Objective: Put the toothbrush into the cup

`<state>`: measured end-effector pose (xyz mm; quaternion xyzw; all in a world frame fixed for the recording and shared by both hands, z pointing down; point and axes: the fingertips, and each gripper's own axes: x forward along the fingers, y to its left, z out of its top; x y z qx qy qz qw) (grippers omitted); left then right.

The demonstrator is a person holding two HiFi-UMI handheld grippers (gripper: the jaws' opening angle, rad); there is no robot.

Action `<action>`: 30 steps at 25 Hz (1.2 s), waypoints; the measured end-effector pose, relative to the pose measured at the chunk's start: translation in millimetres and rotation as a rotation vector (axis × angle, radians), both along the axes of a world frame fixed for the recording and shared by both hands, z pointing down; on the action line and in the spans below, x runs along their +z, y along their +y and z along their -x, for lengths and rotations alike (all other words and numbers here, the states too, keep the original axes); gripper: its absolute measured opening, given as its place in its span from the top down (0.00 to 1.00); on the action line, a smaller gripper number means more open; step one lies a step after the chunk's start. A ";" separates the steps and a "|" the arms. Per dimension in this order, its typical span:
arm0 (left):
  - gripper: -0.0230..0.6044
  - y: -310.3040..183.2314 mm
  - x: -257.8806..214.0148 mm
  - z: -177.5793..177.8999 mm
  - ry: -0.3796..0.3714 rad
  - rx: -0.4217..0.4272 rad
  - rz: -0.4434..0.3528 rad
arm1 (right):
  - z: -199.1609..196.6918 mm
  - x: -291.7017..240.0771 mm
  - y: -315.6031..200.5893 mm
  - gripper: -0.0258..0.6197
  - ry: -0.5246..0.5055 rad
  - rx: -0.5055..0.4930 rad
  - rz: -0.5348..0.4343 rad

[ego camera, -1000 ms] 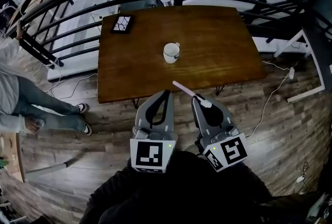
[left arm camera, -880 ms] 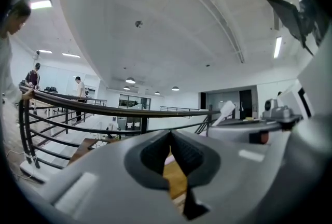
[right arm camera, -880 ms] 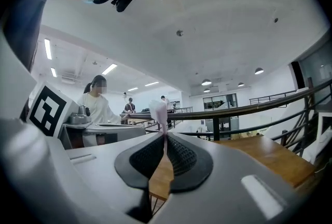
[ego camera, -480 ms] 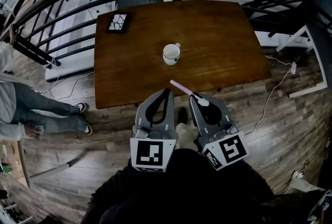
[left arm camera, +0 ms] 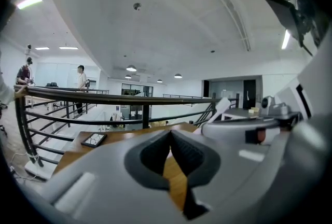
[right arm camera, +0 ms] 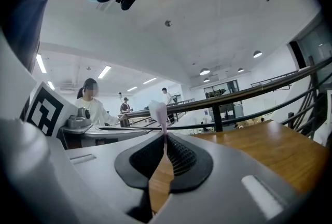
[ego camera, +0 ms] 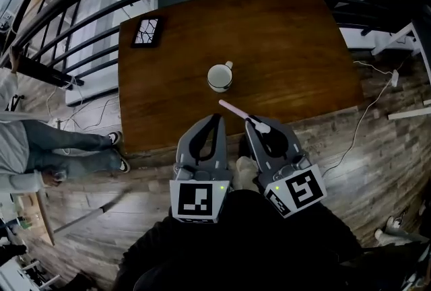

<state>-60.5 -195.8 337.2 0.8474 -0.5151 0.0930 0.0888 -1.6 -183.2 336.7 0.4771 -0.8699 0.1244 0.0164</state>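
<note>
A white cup (ego camera: 220,77) stands upright near the middle of the brown wooden table (ego camera: 296,47). My right gripper (ego camera: 252,124) is shut on a pink toothbrush (ego camera: 233,110). The brush slants up-left from the jaws, its free end over the table's front edge, short of the cup. In the right gripper view the toothbrush (right arm camera: 161,114) rises from between the closed jaws of the right gripper (right arm camera: 165,137). Beside it, my left gripper (ego camera: 215,120) is shut with nothing in it. In its own view the left gripper (left arm camera: 170,134) has its tips touching.
A black-framed tablet (ego camera: 144,31) lies on the table's far left corner, and is also in the left gripper view (left arm camera: 94,139). Black railing (ego camera: 81,7) curves behind and left of the table. A person (ego camera: 40,148) stands on the floor at left. Cables (ego camera: 367,114) trail on the right floor.
Both grippers have moved forward toward the table, so their tips now reach over its front edge. The toothbrush stays held in the right gripper; the cup has not moved.
</note>
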 end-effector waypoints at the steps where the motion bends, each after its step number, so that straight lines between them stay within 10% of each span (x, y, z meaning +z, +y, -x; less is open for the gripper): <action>1: 0.95 -7.5 1.3 -2.5 -0.004 -0.004 0.005 | -1.7 1.5 -7.6 0.93 -0.007 -0.005 0.004; 20: 0.95 -106.4 -39.3 -2.6 -0.065 -0.192 -0.117 | 0.3 -40.0 -118.9 0.93 -0.047 -0.216 -0.141; 30: 0.95 -132.1 -25.8 10.6 -0.014 -0.185 -0.070 | 11.2 -21.4 -140.1 0.93 0.002 -0.205 -0.061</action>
